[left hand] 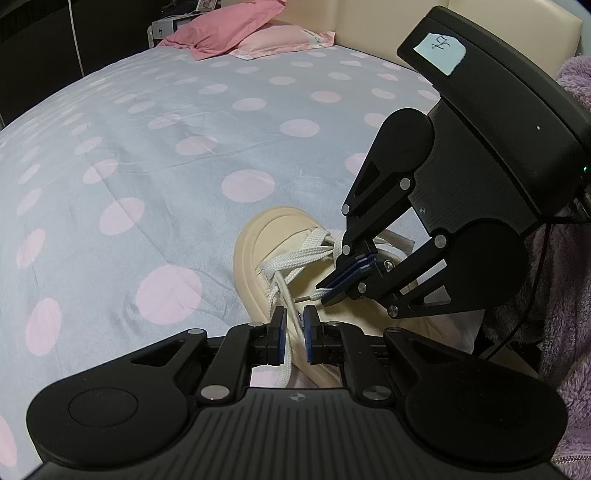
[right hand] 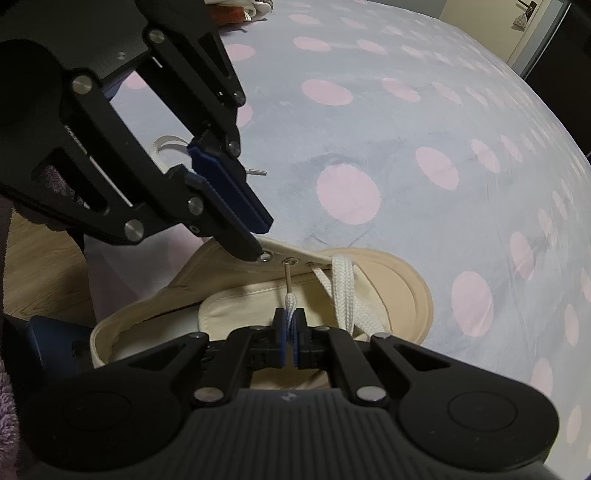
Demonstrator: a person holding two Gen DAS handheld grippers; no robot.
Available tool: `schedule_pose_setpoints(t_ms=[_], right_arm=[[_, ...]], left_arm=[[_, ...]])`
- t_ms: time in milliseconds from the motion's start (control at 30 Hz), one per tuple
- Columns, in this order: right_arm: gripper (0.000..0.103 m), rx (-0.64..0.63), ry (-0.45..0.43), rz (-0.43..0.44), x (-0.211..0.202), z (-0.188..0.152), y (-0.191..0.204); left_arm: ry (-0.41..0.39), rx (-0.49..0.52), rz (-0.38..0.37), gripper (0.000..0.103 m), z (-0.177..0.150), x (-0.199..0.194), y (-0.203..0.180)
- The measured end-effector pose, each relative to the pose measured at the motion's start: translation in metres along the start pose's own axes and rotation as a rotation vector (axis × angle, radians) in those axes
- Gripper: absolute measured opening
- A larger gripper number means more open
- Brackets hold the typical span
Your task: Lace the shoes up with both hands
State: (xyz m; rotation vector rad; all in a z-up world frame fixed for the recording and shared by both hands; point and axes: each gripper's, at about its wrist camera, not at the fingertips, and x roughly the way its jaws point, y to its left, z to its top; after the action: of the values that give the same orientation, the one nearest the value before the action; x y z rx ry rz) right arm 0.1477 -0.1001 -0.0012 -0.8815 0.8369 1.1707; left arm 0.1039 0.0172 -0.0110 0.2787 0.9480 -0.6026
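A pale-blue bedspread with pink polka dots [left hand: 147, 147] is spread below pink pillows [left hand: 236, 33] at twelve o'clock. On it, at five o'clock, a beige canvas shoe [right hand: 391, 280] is laid. Its white flat lace [right hand: 290, 302] is clamped near the tip by the right gripper [right hand: 290, 325]; another stretch is pinched by the left gripper [left hand: 294, 325].

Left gripper [left hand: 294, 334] and right gripper [right hand: 290, 334] angled downward, jaws nearly closed

Landmark: the shoe [right hand: 388, 280] on the bed [right hand: 443, 129]
Past the toe: bare bed, lots of room
Over the holes: left gripper [right hand: 258, 243] is in the way; right gripper [right hand: 291, 325] crowds in close
By the heel: purple fluffy cloth [left hand: 569, 295] blocks that side
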Motion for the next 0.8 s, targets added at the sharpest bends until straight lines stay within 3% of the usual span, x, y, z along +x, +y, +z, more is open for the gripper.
schedule_pose_setpoints(t_ms=[800], right_arm=[[0.004, -0.007, 0.004, -0.012, 0.0024, 0.0037, -0.0106]], left_arm=[[0.001, 0.012, 0.002, 0.007, 0.0005, -0.0013, -0.0031]])
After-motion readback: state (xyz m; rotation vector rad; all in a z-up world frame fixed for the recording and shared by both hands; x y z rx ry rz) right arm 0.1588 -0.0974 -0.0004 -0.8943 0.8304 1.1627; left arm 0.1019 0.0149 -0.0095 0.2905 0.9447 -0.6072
